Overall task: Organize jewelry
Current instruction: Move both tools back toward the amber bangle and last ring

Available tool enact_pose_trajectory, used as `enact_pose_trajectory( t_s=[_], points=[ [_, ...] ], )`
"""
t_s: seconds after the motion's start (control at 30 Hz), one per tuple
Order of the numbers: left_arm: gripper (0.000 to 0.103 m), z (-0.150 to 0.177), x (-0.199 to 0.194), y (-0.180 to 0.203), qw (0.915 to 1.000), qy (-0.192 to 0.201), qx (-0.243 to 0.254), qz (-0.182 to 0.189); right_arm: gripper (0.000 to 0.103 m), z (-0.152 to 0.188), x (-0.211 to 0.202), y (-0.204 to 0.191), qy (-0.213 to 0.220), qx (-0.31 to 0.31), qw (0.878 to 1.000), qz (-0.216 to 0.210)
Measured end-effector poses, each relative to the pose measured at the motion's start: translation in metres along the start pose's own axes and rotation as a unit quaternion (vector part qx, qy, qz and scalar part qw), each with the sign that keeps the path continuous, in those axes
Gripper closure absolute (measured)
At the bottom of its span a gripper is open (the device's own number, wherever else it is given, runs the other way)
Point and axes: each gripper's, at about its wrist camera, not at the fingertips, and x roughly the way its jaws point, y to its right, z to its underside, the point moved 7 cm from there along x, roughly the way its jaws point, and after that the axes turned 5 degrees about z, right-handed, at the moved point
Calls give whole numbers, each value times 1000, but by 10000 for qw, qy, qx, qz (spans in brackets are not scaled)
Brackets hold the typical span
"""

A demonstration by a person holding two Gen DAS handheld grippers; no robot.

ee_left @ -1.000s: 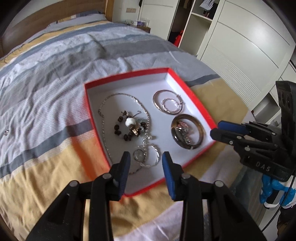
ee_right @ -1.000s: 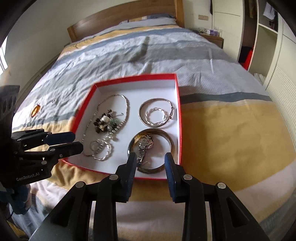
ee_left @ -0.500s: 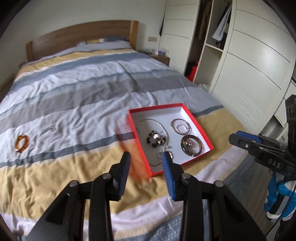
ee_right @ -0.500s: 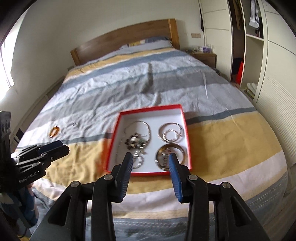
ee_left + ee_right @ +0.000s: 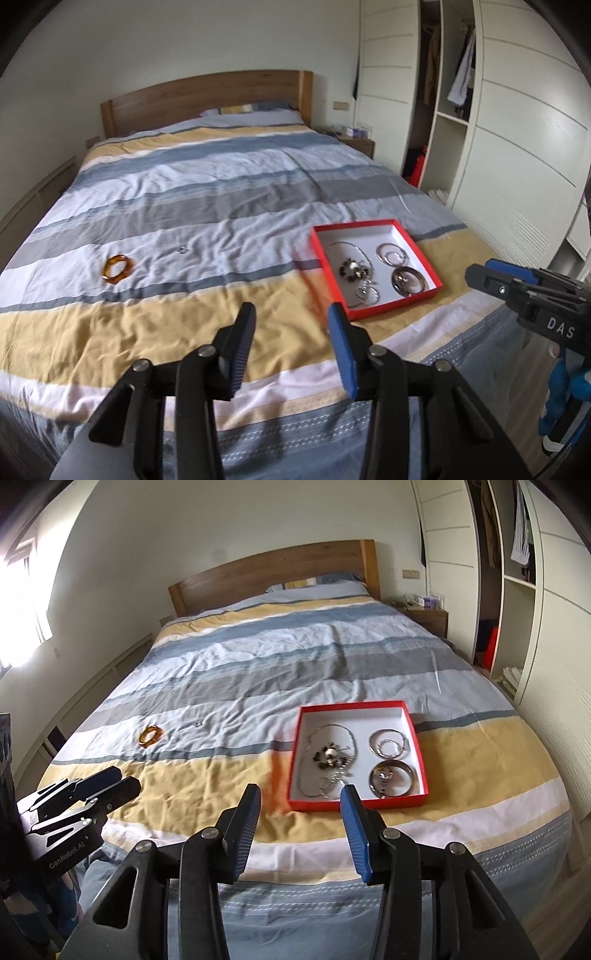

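Bedroom, striped bed: we have pulled well back from the red box.

A second ago both grippers hovered over its necklaces and bangles; now the left gripper and right gripper hang empty, fingers apart, at the foot. That brings into view an amber bangle and, probably, a small ring, still outside the box, so sorting isn't finished.

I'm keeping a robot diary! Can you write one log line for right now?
left gripper: open, empty | right gripper: open, empty | red box: holds jewelry | amber bangle, small ring: loose on bed
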Motion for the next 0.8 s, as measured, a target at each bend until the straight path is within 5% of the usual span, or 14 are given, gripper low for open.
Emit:
enact_pose_trajectory(
  t_s=[0.37,0.5,0.8],
  points=[
    [62,7,-36,-43,9984,388,-181,-376,49,2,-12,-56,55,-523,9986,30],
    [53,9,-40,-60,9974,471,-298,-459,49,3,-5,-74,-11,-698,9976,3],
    [53,14,-30,-100,9950,462,-521,-719,49,7,25,-104,-176,-860,9960,-178]
  ],
)
